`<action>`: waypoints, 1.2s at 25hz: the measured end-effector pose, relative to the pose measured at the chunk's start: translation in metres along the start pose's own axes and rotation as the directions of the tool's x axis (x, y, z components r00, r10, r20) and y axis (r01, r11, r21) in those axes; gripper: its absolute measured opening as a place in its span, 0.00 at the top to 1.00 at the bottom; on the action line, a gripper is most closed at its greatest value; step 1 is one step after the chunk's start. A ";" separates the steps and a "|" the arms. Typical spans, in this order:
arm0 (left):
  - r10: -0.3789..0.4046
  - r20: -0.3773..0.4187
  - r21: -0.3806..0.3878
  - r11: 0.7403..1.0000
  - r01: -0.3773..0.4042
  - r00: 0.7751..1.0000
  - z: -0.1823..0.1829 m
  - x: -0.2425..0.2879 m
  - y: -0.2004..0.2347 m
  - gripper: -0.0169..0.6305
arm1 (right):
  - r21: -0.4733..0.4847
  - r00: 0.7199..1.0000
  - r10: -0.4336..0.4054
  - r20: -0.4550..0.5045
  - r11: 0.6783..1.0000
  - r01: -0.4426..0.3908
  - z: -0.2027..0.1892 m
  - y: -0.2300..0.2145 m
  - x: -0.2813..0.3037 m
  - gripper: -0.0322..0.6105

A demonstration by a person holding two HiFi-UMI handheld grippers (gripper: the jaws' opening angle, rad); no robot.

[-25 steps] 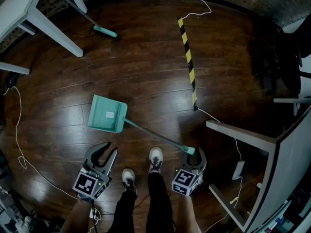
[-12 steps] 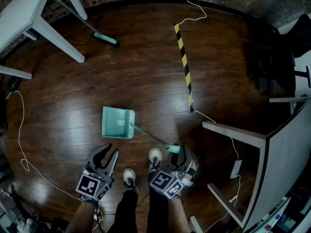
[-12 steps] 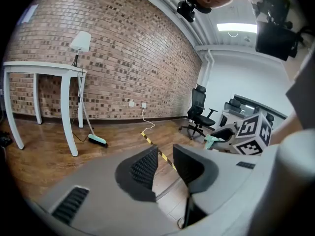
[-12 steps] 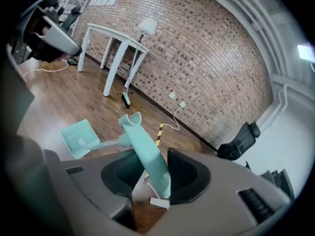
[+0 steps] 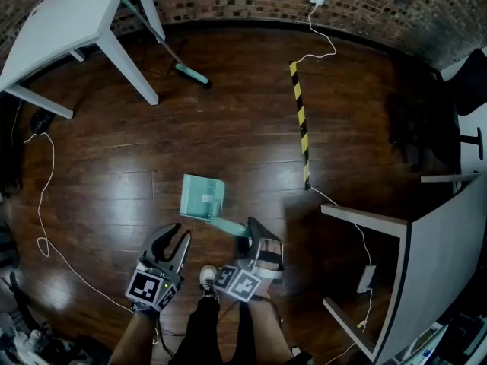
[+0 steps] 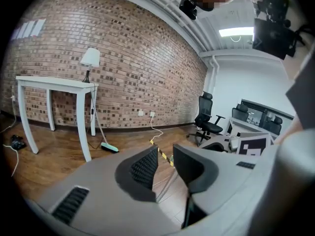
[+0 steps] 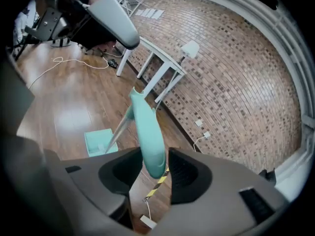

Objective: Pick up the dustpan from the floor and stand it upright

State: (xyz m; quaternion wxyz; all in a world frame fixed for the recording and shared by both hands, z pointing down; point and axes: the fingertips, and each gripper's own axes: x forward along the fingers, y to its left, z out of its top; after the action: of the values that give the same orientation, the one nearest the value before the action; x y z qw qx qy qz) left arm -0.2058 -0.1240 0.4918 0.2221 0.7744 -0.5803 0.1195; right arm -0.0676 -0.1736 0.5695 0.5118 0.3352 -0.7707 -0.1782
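The teal dustpan [image 5: 202, 197] has its pan on the wood floor, tipped up toward standing, and its long handle [image 5: 228, 226] slopes up to my right gripper [image 5: 251, 233]. In the right gripper view the handle's teal grip [image 7: 147, 127] lies between the jaws of the right gripper [image 7: 156, 163], leaning on the left one. A thin gap shows at the right pad. These jaws have just been opening. The pan [image 7: 101, 141] shows below on the floor. My left gripper [image 5: 173, 238] hangs open and empty to the pan's left, nothing between its jaws [image 6: 165, 159].
A white table [image 5: 68, 14] stands at the back left with a broom [image 5: 190, 73] leaning by it. Yellow-black tape [image 5: 302, 120] runs down the floor. A white cable [image 5: 46, 204] trails at left. A grey desk [image 5: 396, 226] and a dark chair [image 5: 426, 105] stand at right. My shoe [image 5: 207, 276] is near the pan.
The right gripper has swung left and upward with the handle's end and rolled. The pan has tipped from lying flat toward upright. The left gripper has risen a little.
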 end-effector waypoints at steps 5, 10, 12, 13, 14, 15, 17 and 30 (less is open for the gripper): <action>0.049 0.048 -0.055 0.997 -0.046 0.998 0.014 -0.032 0.014 0.80 | -0.017 0.999 0.045 0.030 0.999 -0.044 0.022 0.014 -0.009 0.68; 0.069 0.053 -0.041 0.997 -0.067 0.996 0.011 -0.053 0.025 0.80 | -0.079 0.998 0.028 0.052 0.997 -0.024 0.029 0.007 -0.013 0.68; 0.083 0.068 -0.042 0.996 -0.080 0.994 0.012 -0.061 0.030 0.80 | -0.119 0.998 0.037 0.059 0.992 -0.029 0.030 0.004 -0.018 0.68; 0.093 0.086 -0.056 0.994 -0.089 0.992 0.014 -0.066 0.033 0.80 | -0.134 0.997 0.047 0.058 0.990 -0.039 0.029 0.002 -0.023 0.68; 0.102 0.108 -0.082 0.992 -0.094 0.989 0.020 -0.072 0.035 0.81 | -0.142 0.997 0.059 0.057 0.989 -0.050 0.027 0.000 -0.028 0.67; 0.106 0.132 -0.108 0.990 -0.092 0.986 0.030 -0.077 0.036 0.81 | -0.143 0.996 0.073 0.056 0.988 -0.064 0.026 -0.003 -0.031 0.67; 0.099 0.172 -0.129 0.989 -0.078 0.980 0.054 -0.085 0.034 0.81 | -0.146 0.994 0.103 0.039 0.985 -0.096 0.021 -0.009 -0.039 0.67; 0.033 0.255 -0.083 0.996 -0.012 0.966 0.123 -0.159 -0.002 0.90 | 0.450 0.992 0.105 0.068 0.884 -0.124 -0.018 -0.062 -0.145 0.90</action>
State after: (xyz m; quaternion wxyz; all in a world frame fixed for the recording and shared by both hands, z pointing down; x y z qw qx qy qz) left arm -0.2598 -0.0486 0.3141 0.1750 0.7671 -0.6172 -0.0022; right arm 0.0063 -0.1153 0.4419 0.4130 0.3954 -0.8199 0.0299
